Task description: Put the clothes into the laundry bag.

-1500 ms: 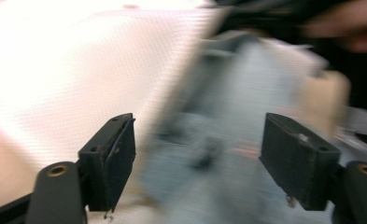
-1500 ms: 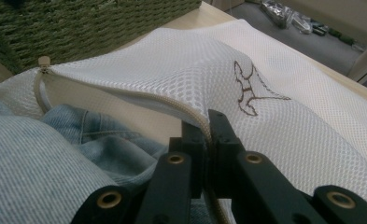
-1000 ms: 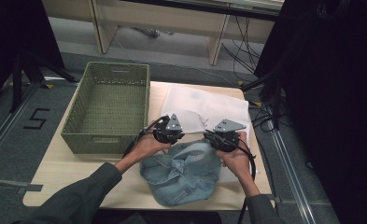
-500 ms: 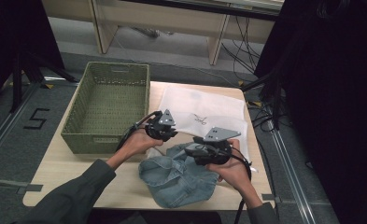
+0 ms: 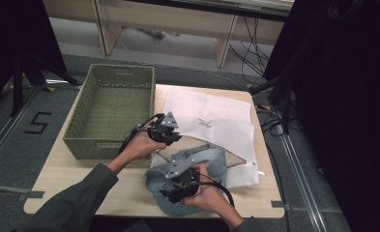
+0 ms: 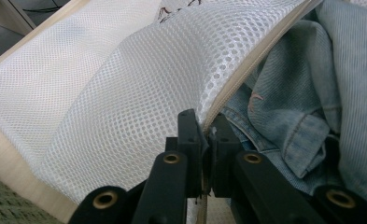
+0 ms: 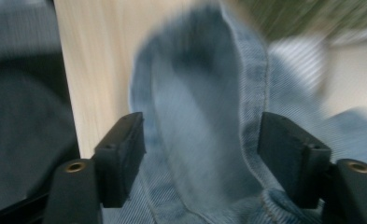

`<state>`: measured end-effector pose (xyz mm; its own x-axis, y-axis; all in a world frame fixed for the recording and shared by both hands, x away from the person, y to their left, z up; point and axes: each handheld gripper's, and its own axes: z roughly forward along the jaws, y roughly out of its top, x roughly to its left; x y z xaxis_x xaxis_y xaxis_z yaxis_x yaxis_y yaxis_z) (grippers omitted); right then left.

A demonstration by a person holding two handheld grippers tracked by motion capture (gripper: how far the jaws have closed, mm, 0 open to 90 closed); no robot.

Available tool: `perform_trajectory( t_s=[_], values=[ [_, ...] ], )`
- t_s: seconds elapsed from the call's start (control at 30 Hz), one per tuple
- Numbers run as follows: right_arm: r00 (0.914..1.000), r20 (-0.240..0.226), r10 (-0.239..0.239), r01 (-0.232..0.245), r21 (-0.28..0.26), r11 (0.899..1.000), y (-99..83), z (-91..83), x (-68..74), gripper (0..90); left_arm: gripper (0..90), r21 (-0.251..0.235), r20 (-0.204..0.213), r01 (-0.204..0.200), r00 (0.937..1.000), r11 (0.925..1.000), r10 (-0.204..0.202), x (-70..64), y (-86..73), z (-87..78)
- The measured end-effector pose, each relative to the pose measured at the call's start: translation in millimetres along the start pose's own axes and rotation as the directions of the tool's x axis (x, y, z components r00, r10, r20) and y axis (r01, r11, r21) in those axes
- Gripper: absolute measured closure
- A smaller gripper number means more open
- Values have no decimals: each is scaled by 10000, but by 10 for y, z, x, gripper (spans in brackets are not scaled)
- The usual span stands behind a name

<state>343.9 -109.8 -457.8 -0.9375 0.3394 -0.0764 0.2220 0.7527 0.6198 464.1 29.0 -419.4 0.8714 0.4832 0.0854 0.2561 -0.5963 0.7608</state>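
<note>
A light-blue denim garment lies bunched at the table's front, partly at the mouth of a white mesh laundry bag. My left gripper is shut on the bag's zippered edge and holds it lifted, with denim showing just beyond that edge. My right gripper sits low over the near part of the garment, its jaws open and a fold of denim lying between them. That right gripper view is blurred.
A green woven basket stands empty at the table's left, close to my left hand. The wooden table's front edge runs just below my right hand. Cables and dark stands crowd the floor to the right.
My right gripper has dropped from the bag's edge toward the table's front onto the denim. The left gripper moved slightly left and holds the bag's edge up.
</note>
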Motion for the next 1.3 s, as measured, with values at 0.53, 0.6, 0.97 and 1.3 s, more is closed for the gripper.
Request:
perform_trajectory(
  t_s=[0.53, 0.6, 0.97, 1.3],
  values=[
    [9961, 848, 246, -265, 219, 9994, -28, -149, -171, 871, 854, -102, 201, 5, 9998, 9999, -3, 29, -15, -41],
    [9821, 1855, 330, -247, -470, 9986, -20, -354, -371, 872, 855, -107, 214, 49, 9998, 9999, -47, 28, -15, -54],
    [8700, 3465, 3509, -3616, -357, 9317, -476, -292, -1210, 861, 858, 111, 244, -181, 9995, 9998, 178, 4, 0, -37],
    [9019, 2241, 3693, -3326, -1852, 9247, -286, -551, -1060, 564, 854, 18, 228, 97, 9997, 10000, -97, 16, -15, -36]
  ],
)
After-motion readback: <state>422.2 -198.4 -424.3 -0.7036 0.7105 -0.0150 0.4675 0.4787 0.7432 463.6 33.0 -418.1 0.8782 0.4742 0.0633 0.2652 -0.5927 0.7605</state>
